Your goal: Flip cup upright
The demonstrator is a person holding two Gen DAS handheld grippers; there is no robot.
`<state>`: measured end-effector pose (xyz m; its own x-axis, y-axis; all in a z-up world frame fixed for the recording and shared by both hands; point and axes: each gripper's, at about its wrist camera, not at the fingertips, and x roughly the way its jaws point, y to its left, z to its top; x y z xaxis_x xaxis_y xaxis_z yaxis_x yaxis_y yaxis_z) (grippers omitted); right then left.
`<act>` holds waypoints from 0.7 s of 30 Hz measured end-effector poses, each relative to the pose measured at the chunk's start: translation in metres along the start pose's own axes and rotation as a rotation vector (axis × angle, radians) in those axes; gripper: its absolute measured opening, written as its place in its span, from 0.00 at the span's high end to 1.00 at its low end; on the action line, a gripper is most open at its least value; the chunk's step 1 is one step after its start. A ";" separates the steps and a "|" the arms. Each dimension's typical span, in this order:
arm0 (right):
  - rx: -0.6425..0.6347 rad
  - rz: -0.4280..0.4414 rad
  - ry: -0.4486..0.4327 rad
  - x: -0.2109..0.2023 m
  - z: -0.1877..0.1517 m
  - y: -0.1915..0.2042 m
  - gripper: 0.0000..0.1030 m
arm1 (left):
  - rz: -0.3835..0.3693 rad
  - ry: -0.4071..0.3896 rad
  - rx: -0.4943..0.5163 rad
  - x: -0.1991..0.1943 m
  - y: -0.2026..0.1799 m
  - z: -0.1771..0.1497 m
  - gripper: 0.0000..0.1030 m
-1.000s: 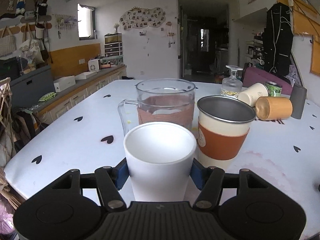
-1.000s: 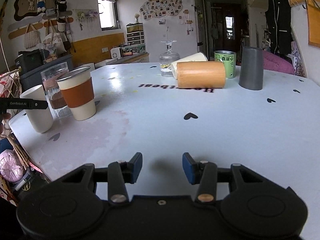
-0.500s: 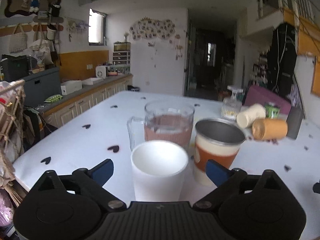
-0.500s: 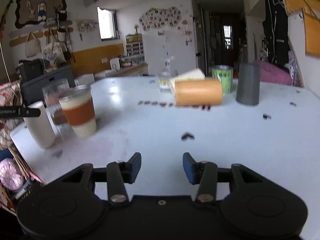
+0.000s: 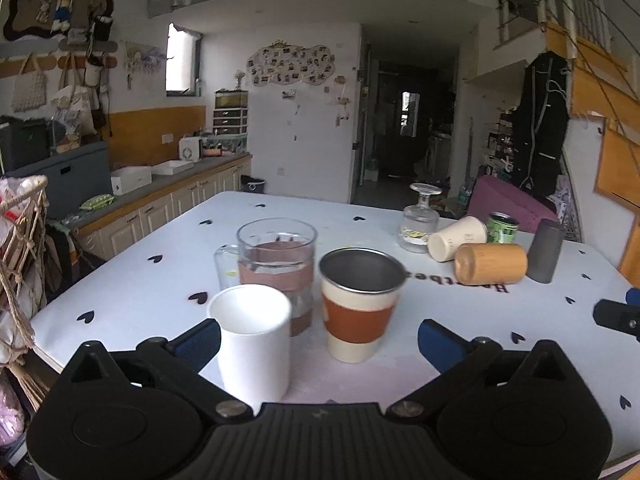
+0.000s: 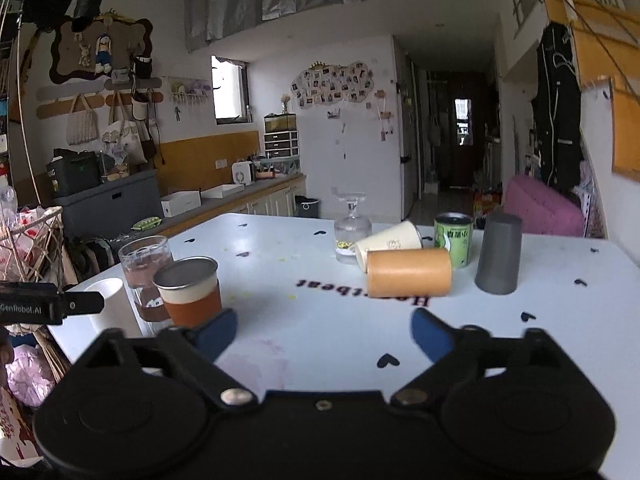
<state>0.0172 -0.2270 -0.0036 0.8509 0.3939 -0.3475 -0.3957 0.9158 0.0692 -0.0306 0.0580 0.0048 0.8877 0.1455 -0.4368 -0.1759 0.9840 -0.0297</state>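
Left tool (image 5: 318, 334): jaws spread wide, nothing held; the white cup sits just inside its left finger, apart from the pad.
Right tool (image 6: 322, 330): jaws wide apart, empty, over bare desk at 6 o'clock of the far cluster.
White cup (image 5: 251, 338): upright, mouth up, near desk edge; plain matte white, straight-sided, empty as far as can be seen.
Sleeved steel cup (image 5: 360, 302): upright at 3 o'clock of the white cup; metal rim, rust-brown band, cream base.
Glass mug (image 5: 276, 264): upright at 12 o'clock of the white cup, brown band round its middle.
Bamboo cup (image 6: 408, 272): on its side, tan cylinder, long axis running 9 to 3 o'clock; judged a likely next item to right.
Cream paper cup (image 6: 390, 244): on its side at 11 o'clock of the bamboo cup, touching or nearly so.
Grey cup (image 6: 498, 254): mouth down at 3 o'clock of the bamboo cup.
Green can (image 6: 454, 238): upright behind the bamboo cup.
Stemmed glass (image 6: 352, 234): inverted, foot up.
Desk (image 6: 520, 360): white, black heart marks.
Risk, rolling: the bamboo cylinder may roll off if a finger nudges it before the grip closes.
Risk, crowding: neighbours stand close; wide jaws could knock the paper cup, can or glass.
Risk, withdrawal: the left finger could clip the white cup near the edge.
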 end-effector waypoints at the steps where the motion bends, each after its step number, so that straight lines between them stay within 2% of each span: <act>1: -0.005 -0.005 0.000 -0.001 0.001 0.002 0.00 | 0.001 -0.003 0.009 -0.001 -0.003 0.000 0.00; 11: -0.065 -0.014 0.074 0.011 0.000 0.015 0.00 | -0.028 0.020 0.023 -0.005 -0.015 -0.006 0.00; 21: -0.066 -0.029 0.093 0.013 -0.001 0.016 0.00 | -0.021 0.043 0.010 -0.003 -0.011 -0.009 0.00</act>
<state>0.0218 -0.2070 -0.0084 0.8279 0.3555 -0.4338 -0.3958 0.9183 -0.0028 -0.0352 0.0460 -0.0012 0.8719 0.1200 -0.4747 -0.1525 0.9878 -0.0304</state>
